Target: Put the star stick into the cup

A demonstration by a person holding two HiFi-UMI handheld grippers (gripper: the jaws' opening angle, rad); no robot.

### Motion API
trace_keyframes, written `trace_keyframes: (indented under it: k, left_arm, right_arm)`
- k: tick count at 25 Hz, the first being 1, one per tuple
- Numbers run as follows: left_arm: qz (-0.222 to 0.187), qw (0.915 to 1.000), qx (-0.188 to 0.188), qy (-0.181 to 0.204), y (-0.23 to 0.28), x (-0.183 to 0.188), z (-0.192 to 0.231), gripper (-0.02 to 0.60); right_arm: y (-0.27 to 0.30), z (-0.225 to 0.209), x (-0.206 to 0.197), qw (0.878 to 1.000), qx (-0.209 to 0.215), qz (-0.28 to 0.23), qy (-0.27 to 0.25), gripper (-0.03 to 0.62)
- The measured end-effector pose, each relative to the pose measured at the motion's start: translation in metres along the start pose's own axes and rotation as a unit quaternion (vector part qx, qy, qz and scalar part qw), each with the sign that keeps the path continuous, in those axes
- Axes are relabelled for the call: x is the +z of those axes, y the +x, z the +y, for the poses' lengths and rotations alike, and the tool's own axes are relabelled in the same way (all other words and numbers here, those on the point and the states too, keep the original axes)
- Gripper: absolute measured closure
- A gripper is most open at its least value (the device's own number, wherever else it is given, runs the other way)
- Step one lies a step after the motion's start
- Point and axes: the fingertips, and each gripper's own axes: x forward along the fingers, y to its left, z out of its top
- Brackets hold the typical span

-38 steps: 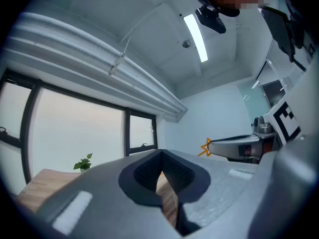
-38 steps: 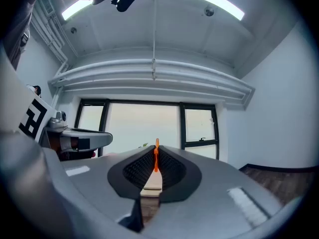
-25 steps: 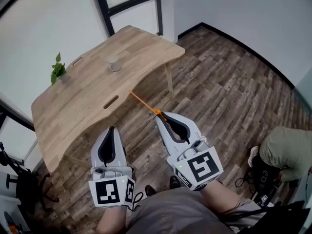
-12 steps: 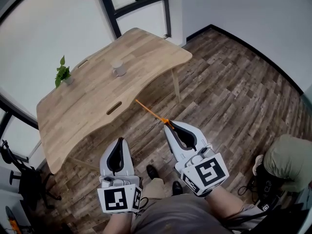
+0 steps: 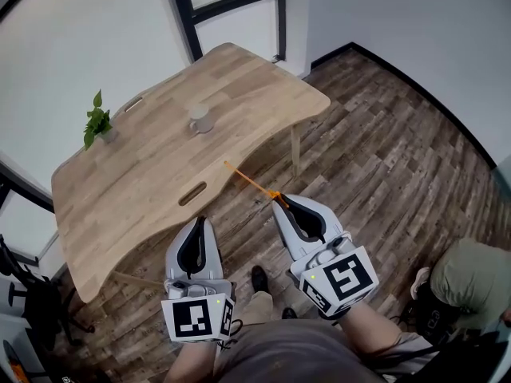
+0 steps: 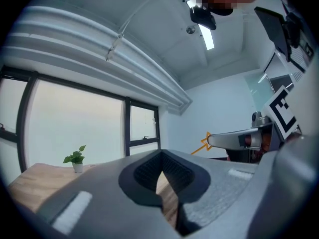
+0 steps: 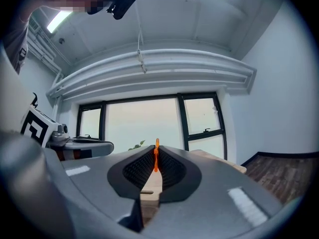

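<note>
The right gripper (image 5: pixel 277 201) pinches the orange star stick (image 5: pixel 247 179), which points to the upper left, toward the cup (image 5: pixel 200 119). The left gripper (image 5: pixel 200 221) is pressed together, empty.

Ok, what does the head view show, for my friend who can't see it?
Seen from above, the right hand-held gripper pinches an orange star stick that points toward a wooden table. A cup and a small plant stand on it. The left hand-held gripper is shut and empty.
</note>
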Motion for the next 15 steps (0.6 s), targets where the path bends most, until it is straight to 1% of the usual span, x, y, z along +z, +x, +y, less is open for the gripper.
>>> trace_keyframes:
  k: [9,15]
  left_arm:
    - [-0.02,0.9998,-0.006,0.001,0.075,0.015,0.077,0.581]
    - [-0.028,0.9993,-0.022,-0.01,0.111,0.015,0.105,0.581]
  right_arm:
    - [0.105,-0.015,0.025,1.0,-0.013,-0.006,-0.022,0.548]
    - [0.147,-0.016,0.029,0.999,-0.016,0.002,-0.043,0.548]
